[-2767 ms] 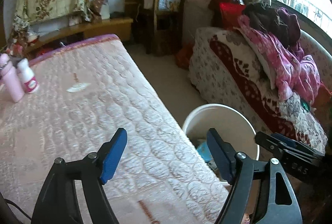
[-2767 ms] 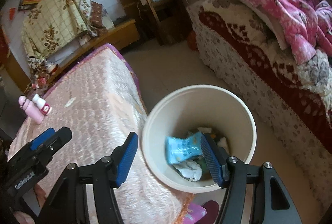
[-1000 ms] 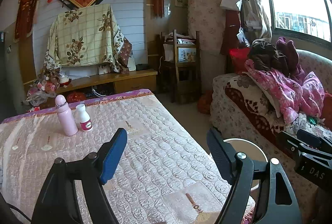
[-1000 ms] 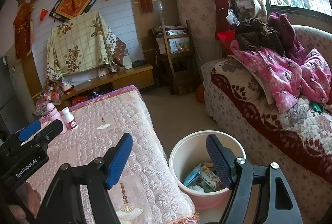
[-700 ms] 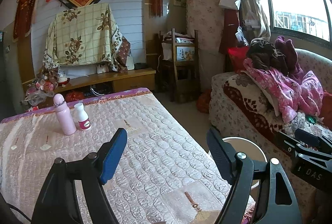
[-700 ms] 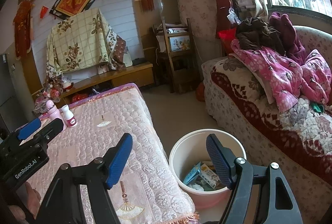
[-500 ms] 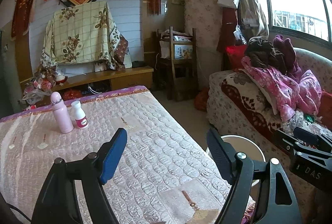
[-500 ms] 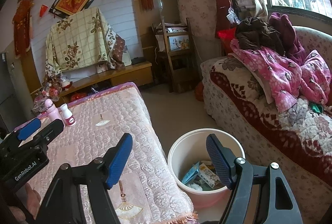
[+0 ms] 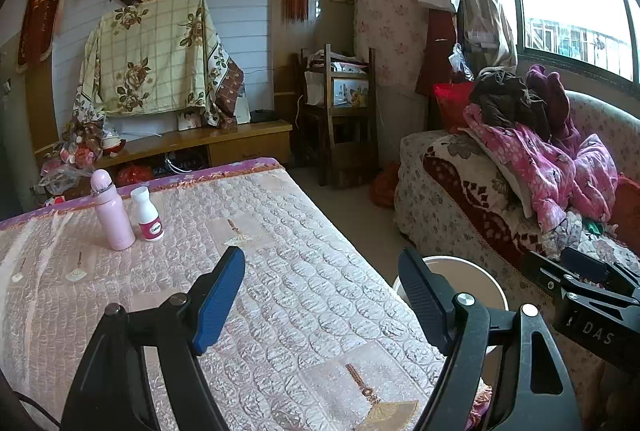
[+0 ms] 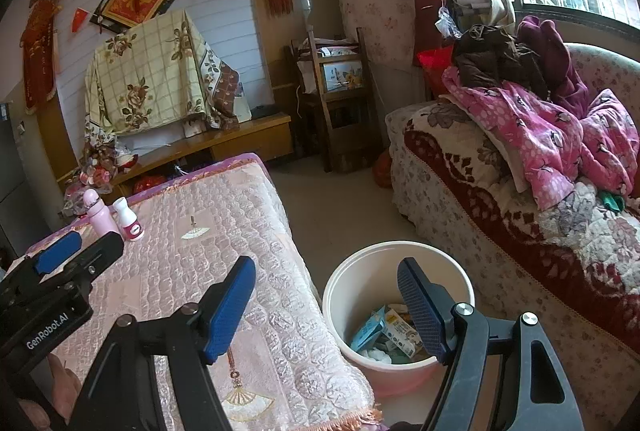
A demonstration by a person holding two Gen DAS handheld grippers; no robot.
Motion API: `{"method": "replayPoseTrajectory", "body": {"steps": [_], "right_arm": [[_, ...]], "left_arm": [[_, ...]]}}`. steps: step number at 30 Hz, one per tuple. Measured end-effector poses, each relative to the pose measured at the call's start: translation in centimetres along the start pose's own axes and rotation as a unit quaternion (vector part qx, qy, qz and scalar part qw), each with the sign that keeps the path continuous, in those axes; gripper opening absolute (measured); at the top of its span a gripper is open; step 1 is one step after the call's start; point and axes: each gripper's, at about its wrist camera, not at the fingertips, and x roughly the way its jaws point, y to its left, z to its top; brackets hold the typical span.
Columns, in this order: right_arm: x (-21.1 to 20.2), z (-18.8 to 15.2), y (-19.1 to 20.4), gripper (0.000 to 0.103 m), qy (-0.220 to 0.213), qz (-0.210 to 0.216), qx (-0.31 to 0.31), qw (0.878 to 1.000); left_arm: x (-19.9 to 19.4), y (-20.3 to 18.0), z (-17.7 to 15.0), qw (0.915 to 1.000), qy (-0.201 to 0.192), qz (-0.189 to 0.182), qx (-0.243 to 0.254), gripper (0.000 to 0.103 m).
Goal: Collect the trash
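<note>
Hovering above the table point(image 9: 320, 291), left hand-held gripper point(image 9: 322, 295) and right hand-held gripper point(image 10: 326, 301) both spread wide, pinching nothing. Sitting on the floor just beside the table: bin point(image 10: 352, 283), holding trash point(image 10: 384, 335). Standing together at the table's far corner: pink bottle point(image 9: 112, 211) and white bottle point(image 9: 148, 215).

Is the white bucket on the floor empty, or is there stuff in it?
Not empty. The right wrist view looks down into the white bucket, and a few wrappers and small cartons lie at its bottom; most of it is unfilled.
</note>
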Motion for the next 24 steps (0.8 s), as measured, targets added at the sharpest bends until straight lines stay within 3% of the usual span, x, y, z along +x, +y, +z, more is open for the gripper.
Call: {"method": "replayPoseTrajectory", "body": {"steps": [24], "right_arm": [[0.6, 0.1, -0.4, 0.077, 0.005, -0.009, -0.002, 1.0]], "left_arm": [[1.1, -0.3, -0.9, 0.9997, 0.021, -0.006, -0.008, 0.079]]}}
